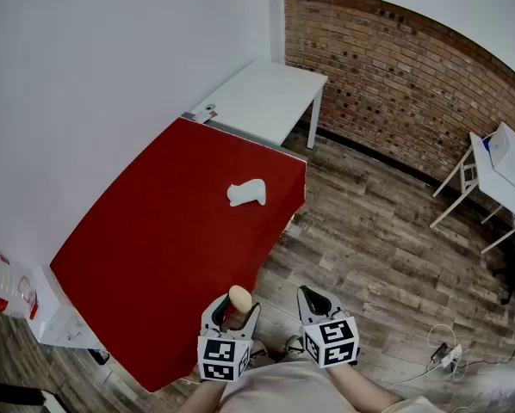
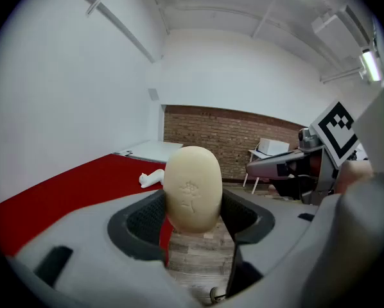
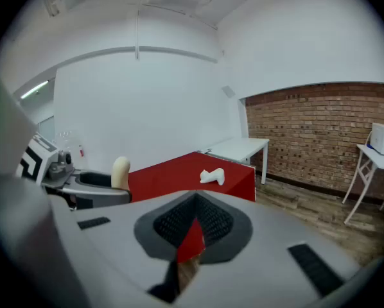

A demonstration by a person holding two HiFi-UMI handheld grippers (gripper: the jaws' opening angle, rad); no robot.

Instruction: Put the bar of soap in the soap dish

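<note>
1. A person holds the left gripper (image 1: 231,311) at the near edge of the red surface (image 1: 154,265), its jaws clenched on the bar of soap (image 2: 192,188).
2. The cream, oval soap stands upright between the dark pads, its stamped face turned back towards the holder.
3. The white soap dish (image 1: 246,194) lies on the red surface towards its far right corner, well apart from the soap and with nothing in it.
4. The right gripper (image 1: 307,294) hangs just off the red surface's near edge, over the wooden floor (image 1: 369,256) and beside the left one; its jaws are pressed together and hold nothing.
5. A white table (image 1: 262,101) stands against the far end of the red surface, with a brick wall (image 1: 395,84) beyond it.
</note>
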